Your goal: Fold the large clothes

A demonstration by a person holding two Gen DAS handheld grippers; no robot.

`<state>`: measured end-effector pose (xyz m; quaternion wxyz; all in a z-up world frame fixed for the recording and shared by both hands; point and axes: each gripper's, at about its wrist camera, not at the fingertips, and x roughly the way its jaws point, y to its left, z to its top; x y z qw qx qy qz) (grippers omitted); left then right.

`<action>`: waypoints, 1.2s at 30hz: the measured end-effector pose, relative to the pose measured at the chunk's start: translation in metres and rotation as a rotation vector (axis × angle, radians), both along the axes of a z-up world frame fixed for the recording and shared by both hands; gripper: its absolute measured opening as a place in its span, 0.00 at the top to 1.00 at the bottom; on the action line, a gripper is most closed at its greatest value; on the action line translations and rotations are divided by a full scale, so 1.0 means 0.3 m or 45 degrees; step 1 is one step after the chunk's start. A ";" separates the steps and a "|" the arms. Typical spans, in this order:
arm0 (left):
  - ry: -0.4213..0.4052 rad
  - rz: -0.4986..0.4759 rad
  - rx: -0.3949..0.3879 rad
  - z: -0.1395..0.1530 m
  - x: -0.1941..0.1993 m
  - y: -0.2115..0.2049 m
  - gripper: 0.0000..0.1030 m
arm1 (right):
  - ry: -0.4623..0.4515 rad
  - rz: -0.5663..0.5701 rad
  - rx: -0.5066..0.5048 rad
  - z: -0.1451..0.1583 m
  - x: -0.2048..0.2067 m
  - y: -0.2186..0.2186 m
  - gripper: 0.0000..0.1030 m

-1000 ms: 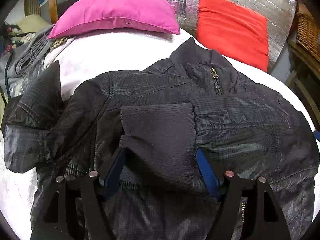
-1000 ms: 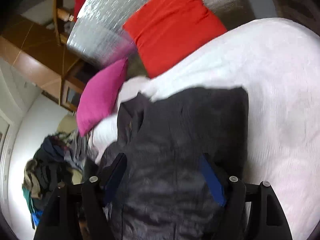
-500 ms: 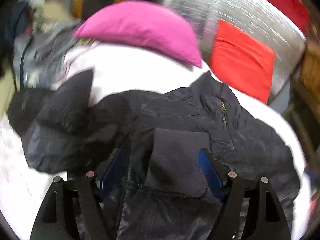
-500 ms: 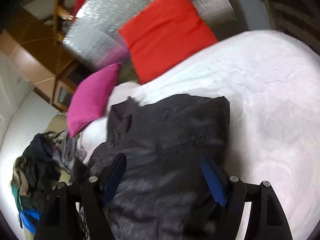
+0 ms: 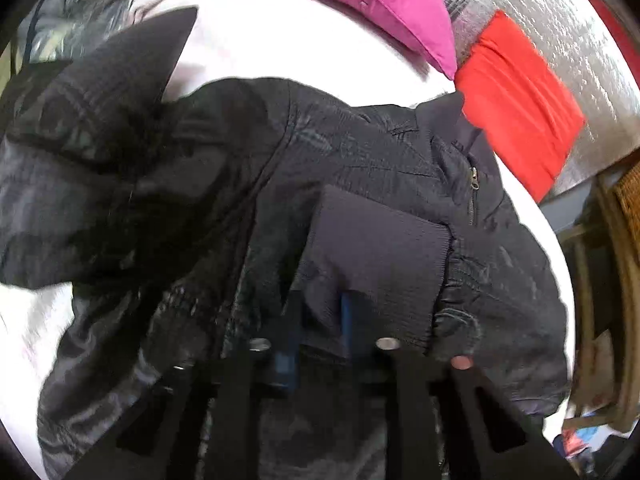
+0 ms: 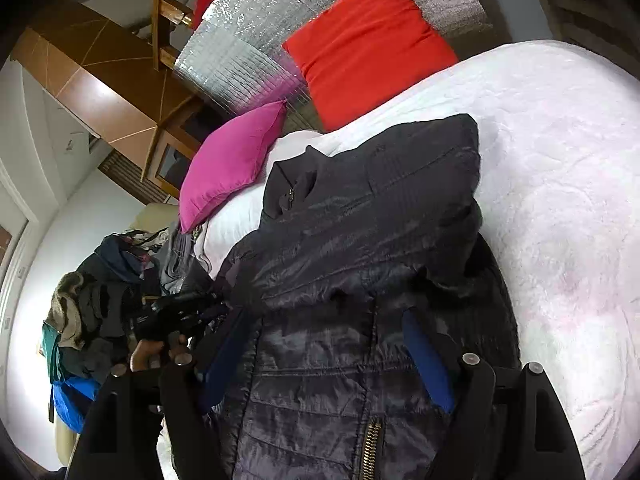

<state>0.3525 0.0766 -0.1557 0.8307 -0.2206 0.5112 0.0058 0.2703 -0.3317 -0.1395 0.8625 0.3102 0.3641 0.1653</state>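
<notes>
Our left gripper (image 5: 320,320) has just closed, pinching the dark quilted jacket's ribbed knit cuff (image 5: 372,256), apparently for sleeve repositioning; our right gripper (image 6: 324,356) stands wide, empty.

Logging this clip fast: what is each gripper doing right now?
Left gripper: jaws just closed, shut on the jacket's knit cuff.
Right gripper: open, jaws wide over the jacket, gripping nothing.

I see a bed (image 6: 560,160) with a white cover filling the right of the frame. At the top, a red cushion (image 6: 368,40) and a pink cushion (image 6: 232,160) lean by a silver quilted panel (image 6: 240,48). A clothes heap (image 6: 100,312) sits lower left, under a white wall (image 6: 36,160).
</notes>
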 end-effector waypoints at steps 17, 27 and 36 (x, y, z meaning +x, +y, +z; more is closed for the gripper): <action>-0.056 -0.037 0.221 0.012 -0.039 -0.068 0.90 | 0.141 -0.067 0.136 -0.045 0.265 -0.069 0.21; -0.395 0.102 0.309 0.231 -0.158 -0.023 0.32 | 0.079 -0.093 0.134 0.034 0.295 -0.101 0.21; -0.411 -0.182 0.356 0.193 -0.126 -0.227 0.32 | 0.124 -0.171 0.153 0.012 0.501 -0.175 0.20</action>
